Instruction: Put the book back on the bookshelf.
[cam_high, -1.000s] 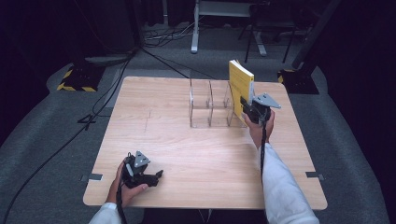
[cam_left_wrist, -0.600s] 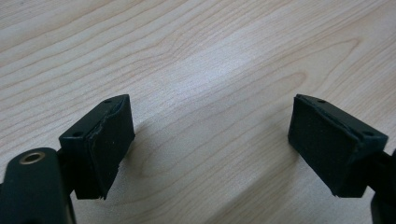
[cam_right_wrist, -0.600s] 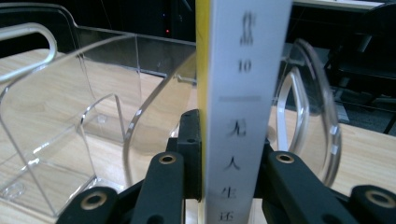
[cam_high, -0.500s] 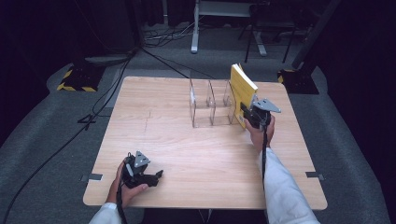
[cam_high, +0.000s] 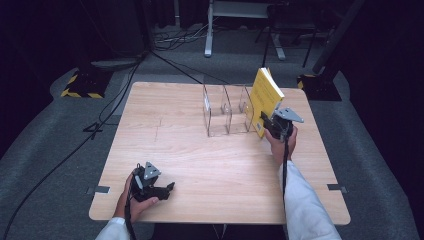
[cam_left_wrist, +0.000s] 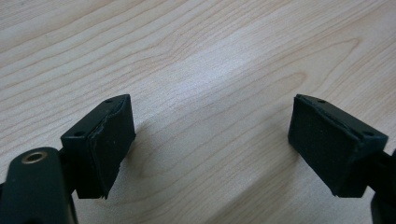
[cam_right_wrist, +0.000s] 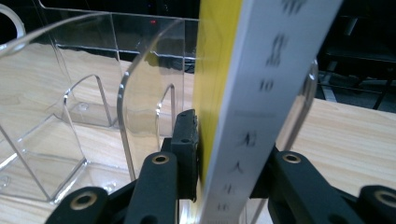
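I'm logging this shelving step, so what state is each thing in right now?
Yellow book: upright, tilted, in the rack's end slot.
Clear rack: standing on the table, other slots empty.
Right claw: around the book's spine, jaws just opening.
Left claw: open, empty, resting on the table.

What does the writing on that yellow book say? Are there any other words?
Spine of the yellow book with the white spine: dark characters run down it, too blurred to read.
Small dark mark low on the book's yellow cover: too small to read.
Clear plastic divided rack, wooden table: no writing.
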